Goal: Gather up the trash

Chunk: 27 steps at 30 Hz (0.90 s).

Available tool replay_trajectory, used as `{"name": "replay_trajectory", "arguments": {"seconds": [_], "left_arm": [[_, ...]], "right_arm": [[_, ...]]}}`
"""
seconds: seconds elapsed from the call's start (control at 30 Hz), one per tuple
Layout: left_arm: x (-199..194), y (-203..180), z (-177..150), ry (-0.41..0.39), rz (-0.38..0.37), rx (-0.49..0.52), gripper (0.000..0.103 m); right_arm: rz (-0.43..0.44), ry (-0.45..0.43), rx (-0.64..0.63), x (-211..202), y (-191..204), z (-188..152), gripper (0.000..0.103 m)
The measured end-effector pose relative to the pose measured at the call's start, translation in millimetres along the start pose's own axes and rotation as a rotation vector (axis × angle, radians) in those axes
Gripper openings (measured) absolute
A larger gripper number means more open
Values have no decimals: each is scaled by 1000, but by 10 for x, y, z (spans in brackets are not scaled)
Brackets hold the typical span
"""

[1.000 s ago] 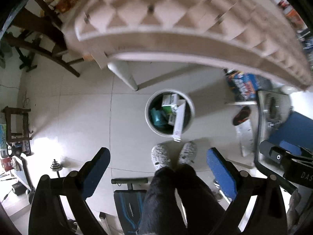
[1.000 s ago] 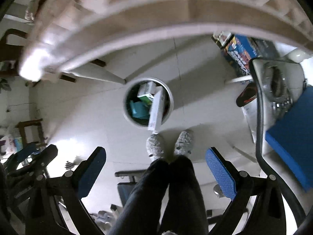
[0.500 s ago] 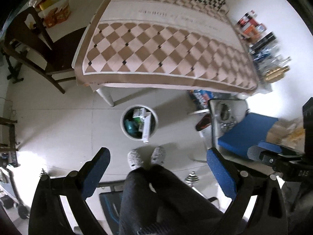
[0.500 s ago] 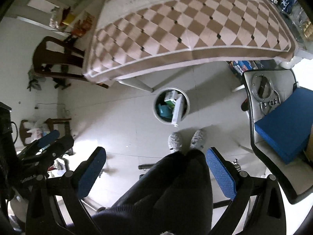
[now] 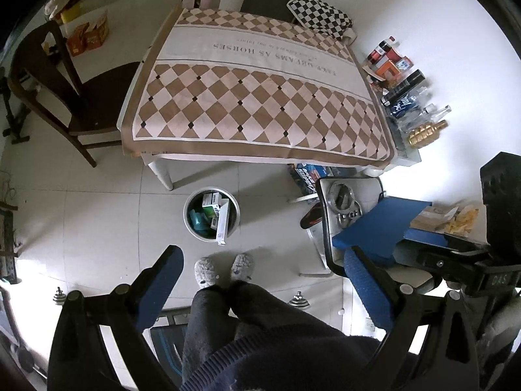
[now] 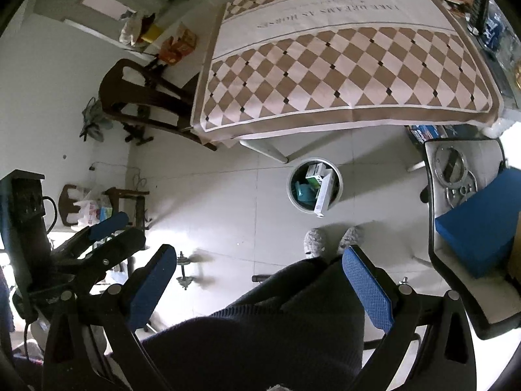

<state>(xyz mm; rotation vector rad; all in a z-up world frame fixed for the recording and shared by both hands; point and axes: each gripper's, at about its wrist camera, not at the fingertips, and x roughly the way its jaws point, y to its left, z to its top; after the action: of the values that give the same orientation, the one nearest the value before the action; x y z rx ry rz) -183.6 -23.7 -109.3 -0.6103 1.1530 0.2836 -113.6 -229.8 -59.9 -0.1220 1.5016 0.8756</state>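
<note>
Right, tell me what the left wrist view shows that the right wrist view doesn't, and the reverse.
Only the left wrist view: a black-and-white checkered cushion and a gold grenade-shaped bottle.

Only the right wrist view: the white door and the left gripper, seen from the side.

Both: the round white trash bin holding cartons, the brown diamond-patterned tablecloth, the dark wooden chair, grey slippers.

Floor (image 5: pixel 97 215): pale glossy tiles, marked by bright patches of daylight at the left. Walls (image 5: pixel 423 16): plain white. Table (image 5: pixel 254 97): white-legged, covered by a brown-and-cream diamond-check cloth printed with a line of text. Dark wooden chair (image 5: pixel 65 84): set against the table's left side. Shelf (image 5: pixel 403 88): placed along the wall beside the table's right edge, crowded with bottles and boxes. Blue cushion (image 6: pixel 478 224): laid on a black-framed seat at the right.
</note>
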Motion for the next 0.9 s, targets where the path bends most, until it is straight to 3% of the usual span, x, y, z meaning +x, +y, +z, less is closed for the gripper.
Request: {"name": "replay_trajectory", "arguments": {"seconds": [0.9], "left_arm": [[-163,-10,8,-17,-58,-13,103]], "right_arm": [[47,38,-13,-5,41,33,103]]}}
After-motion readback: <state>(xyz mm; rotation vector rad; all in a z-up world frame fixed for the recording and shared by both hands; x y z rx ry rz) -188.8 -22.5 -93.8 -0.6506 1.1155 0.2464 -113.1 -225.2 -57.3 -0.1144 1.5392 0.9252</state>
